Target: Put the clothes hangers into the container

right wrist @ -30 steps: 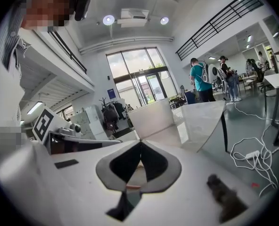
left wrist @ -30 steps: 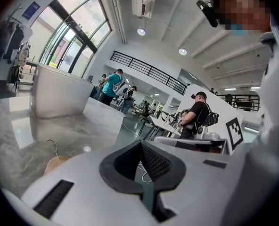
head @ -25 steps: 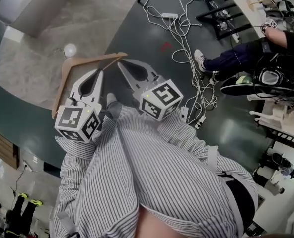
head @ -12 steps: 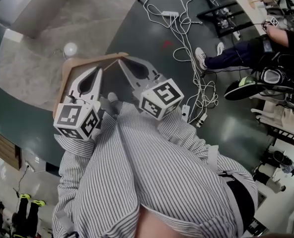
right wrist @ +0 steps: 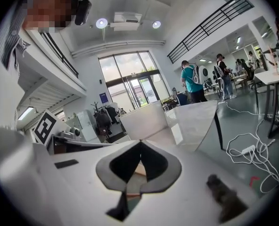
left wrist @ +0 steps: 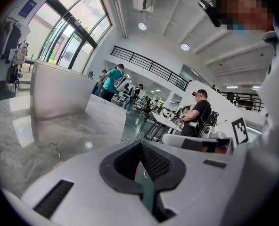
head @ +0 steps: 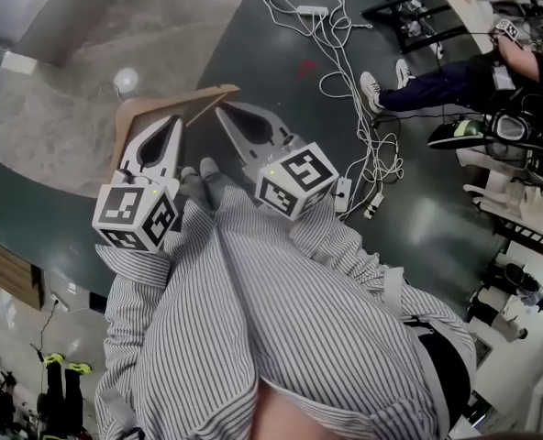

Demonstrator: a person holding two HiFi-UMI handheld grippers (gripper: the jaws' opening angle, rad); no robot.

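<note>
light wooden clothes hanger (head: 161, 102): one end at right gripper (head: 221, 110) tips | right gripper: closed, seemingly pinching it | left gripper (head: 177, 120): closed, empty, just beside | advice: hold firm, hanger level; container unseen

Grey-white pinstriped shirt (head: 281, 319); pale grey left gripper (head: 174, 122), right gripper (head: 224, 113); black-white marker cubes (head: 136, 216).

Dark green glossy floor (head: 253, 53), bordered at left by a pale marbled strip (head: 60, 117). Strewn over the dark part: tangled white cables (head: 331, 39), a white power strip (head: 308, 11) among them, another (head: 342, 193) lower down, plus a small red mark (head: 305, 65).
</note>
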